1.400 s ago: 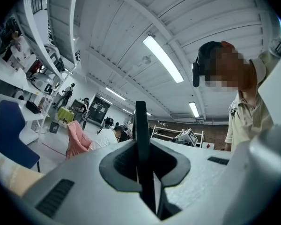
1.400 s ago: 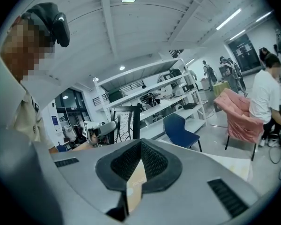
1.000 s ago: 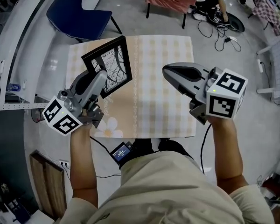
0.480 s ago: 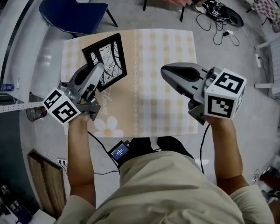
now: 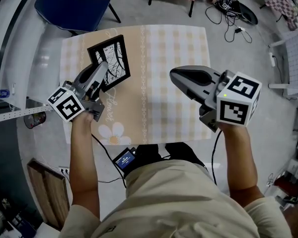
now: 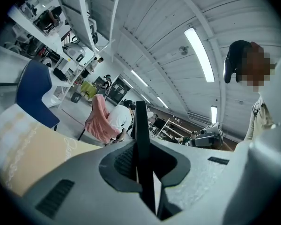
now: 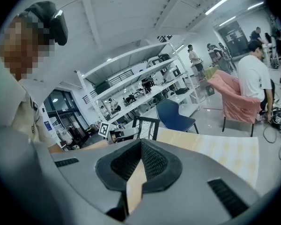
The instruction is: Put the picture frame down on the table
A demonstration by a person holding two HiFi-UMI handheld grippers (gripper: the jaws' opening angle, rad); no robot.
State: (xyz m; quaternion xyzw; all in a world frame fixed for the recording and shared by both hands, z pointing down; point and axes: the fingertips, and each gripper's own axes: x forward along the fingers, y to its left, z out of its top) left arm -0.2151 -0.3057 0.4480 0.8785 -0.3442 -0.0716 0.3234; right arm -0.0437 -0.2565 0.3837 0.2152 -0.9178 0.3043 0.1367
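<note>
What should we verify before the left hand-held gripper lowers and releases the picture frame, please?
1. Left hand-held gripper shut on the picture frame edge: ok.
2. Frame above the table, not beyond its edge: ok.
3. Frame lying flat: not ok; the right gripper view shows it standing tilted.
4. Right hand-held gripper shut, empty, apart from the frame: ok.
5. Spot beneath the frame free: cannot tell; the frame hides it.

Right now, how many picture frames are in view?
1: the picture frame, gripped by the left tool over the table's far-left area. No other shows in any view.
</note>
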